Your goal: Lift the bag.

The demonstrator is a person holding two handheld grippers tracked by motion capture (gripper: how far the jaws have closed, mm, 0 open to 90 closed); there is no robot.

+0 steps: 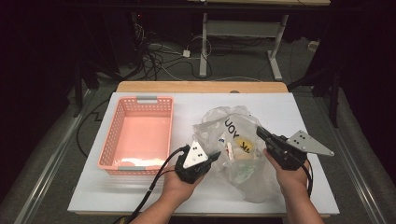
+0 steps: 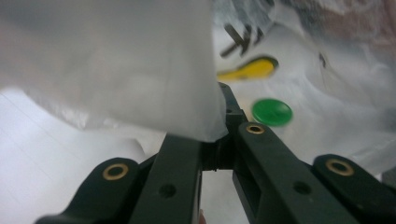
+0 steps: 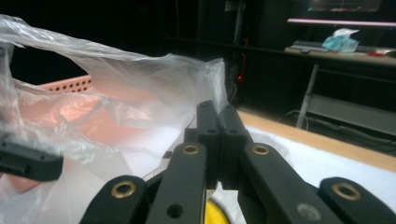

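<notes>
The left tool (image 1: 212,156) pinches the near-left edge of the clear plastic bag (image 1: 233,140), jaws clamped on the film. The right tool (image 1: 264,135) grips the bag's right edge, likewise clamped. The bag sits mid-tabletop (image 1: 280,107), right of the pink basket (image 1: 137,135), holding a yellow item (image 2: 250,69) and a green disc (image 2: 272,112).

bag film (image 2: 116,70) blurred, hides left hand-held gripper (image 2: 223,116) tips.

A dim lab is shown: loose cables (image 1: 159,58) on the far floor, a metal-legged workbench (image 1: 243,37) behind.
</notes>
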